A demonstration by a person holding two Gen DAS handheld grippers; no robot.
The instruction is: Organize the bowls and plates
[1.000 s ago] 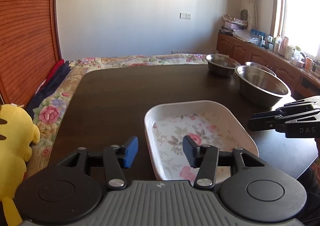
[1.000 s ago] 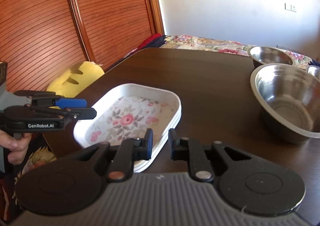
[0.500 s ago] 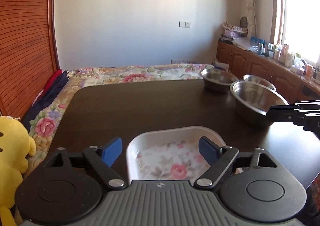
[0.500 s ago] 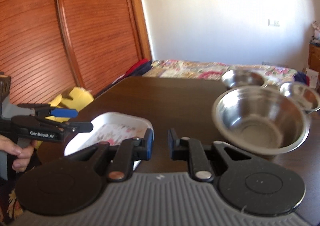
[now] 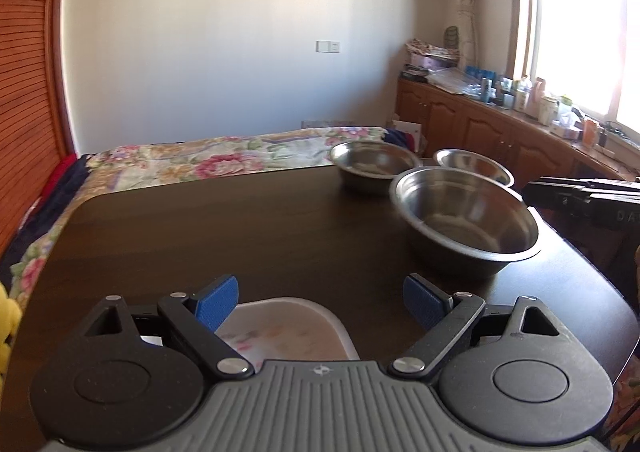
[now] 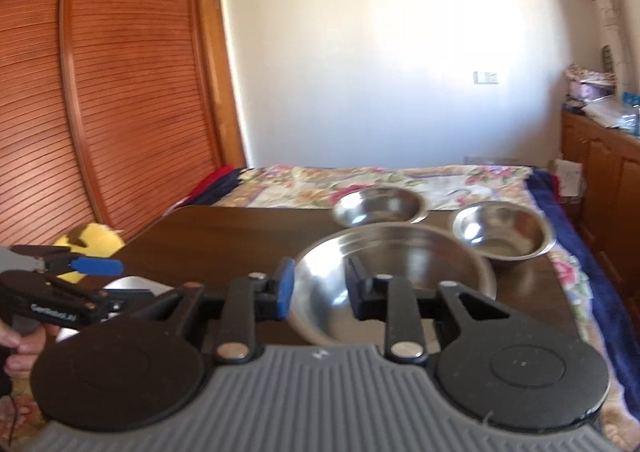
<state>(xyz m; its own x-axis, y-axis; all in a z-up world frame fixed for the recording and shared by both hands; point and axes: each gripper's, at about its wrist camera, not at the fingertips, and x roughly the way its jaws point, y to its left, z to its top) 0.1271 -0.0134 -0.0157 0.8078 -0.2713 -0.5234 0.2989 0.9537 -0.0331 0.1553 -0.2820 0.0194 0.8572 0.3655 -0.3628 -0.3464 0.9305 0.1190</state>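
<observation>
My left gripper [image 5: 320,298] fills the bottom of its own view, its blue pads [image 5: 216,302] standing far apart and still spreading, with nothing pinched between them. Just under and behind those pads, low in the centre of the frame, lies the white floral plate [image 5: 286,332] on the dark table [image 5: 224,228]; only its far rim and a blurred patch of pattern show above the gripper body, and the pads do not touch it. To the right of centre sits the large steel bowl [image 5: 468,220], well apart from my left pads, with two smaller steel bowls [image 5: 374,162] behind it toward the table's far edge. My right gripper [image 6: 318,288] shows at the bottom of its own view, jaws only partly apart and opening, empty. Seen through the gap between its fingers, the large bowl stands just beyond them in the lower centre of that frame; whether either fingertip touches its near rim I cannot tell. In that same view my left gripper appears at the lower left, held in a hand [image 6: 22,344], with a sliver of the plate beside it.
</observation>
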